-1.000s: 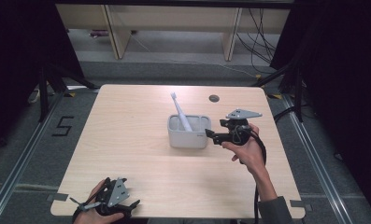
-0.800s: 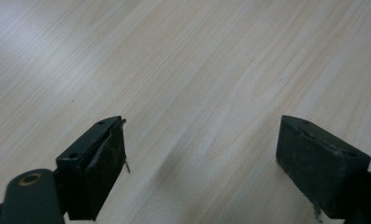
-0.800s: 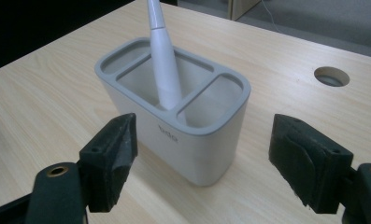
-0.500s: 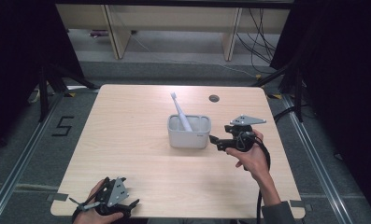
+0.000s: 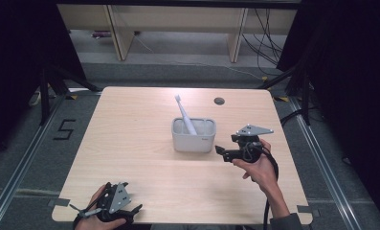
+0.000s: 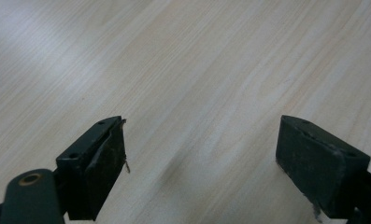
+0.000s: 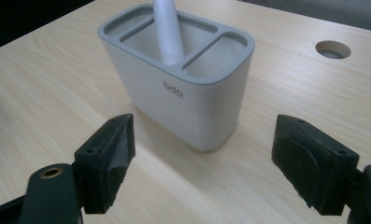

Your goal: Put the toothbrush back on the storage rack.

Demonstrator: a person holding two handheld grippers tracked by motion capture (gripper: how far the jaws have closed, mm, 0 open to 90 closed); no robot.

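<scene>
A grey-white holder (image 5: 193, 135) with several compartments stands mid-table, and a white toothbrush (image 5: 184, 114) leans in it with its head up toward the back left. In the right gripper view the holder (image 7: 181, 88) sits just ahead of the jaws, the toothbrush handle (image 7: 167, 30) rising from its middle slot. My right gripper (image 5: 220, 151) is open, a little to the right of the holder, pointing at it with nothing between its jaws. My left gripper (image 5: 130, 211) rests at the table's front left edge, open over bare wood (image 6: 197, 93).
A round cable hole (image 5: 219, 101) lies in the tabletop behind the holder, also seen as a hole (image 7: 332, 49) in the right gripper view. Shelving and cables stand beyond the far edge. Dark floor rails flank both sides of the table.
My right gripper has drawn back from the holder toward the front right and dropped lower. The left gripper has stayed put.
</scene>
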